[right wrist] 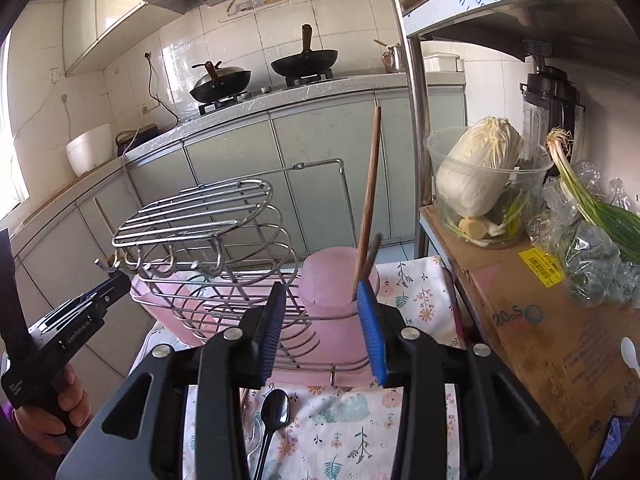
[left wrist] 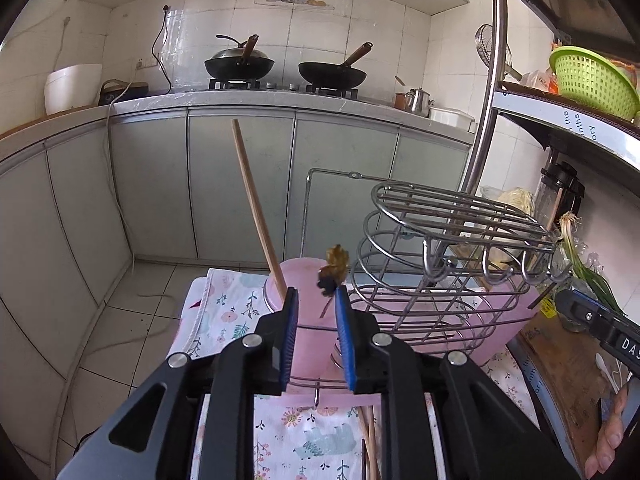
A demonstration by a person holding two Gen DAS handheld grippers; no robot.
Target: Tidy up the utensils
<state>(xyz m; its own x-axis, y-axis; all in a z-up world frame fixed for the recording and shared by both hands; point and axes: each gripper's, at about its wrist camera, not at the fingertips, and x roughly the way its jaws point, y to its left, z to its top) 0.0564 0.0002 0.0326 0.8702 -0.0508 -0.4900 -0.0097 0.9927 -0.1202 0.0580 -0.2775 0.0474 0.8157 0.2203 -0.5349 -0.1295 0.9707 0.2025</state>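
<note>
Chopsticks are what I'm sorting: one wooden chopstick (left wrist: 256, 208) stands leaning in the pink cup (left wrist: 308, 308) at the centre of both views, which I judge is the holder where the utensils are meant to go. In the right wrist view two sticks seem to rise from that cup (one brown, one darker), so some of the job looks done. My left hand-held gripper (left wrist: 316, 336) hangs over the cup with its jaws apart, gripping nothing; a scrap of something brown and dried sits at its right fingertip, and I cannot tell what it is. My right hand-held gripper (right wrist: 322, 332) is also spread wide and empty. At the lower middle of the right view a black spoon (right wrist: 274, 408) lies on the floral cloth (right wrist: 340, 440), waiting its turn; more chopsticks (left wrist: 370, 440) lie at the bottom of the left view. What crowds me is the wire rack (right wrist: 208, 248), which stands just beside the cup and wraps around its base.
</note>
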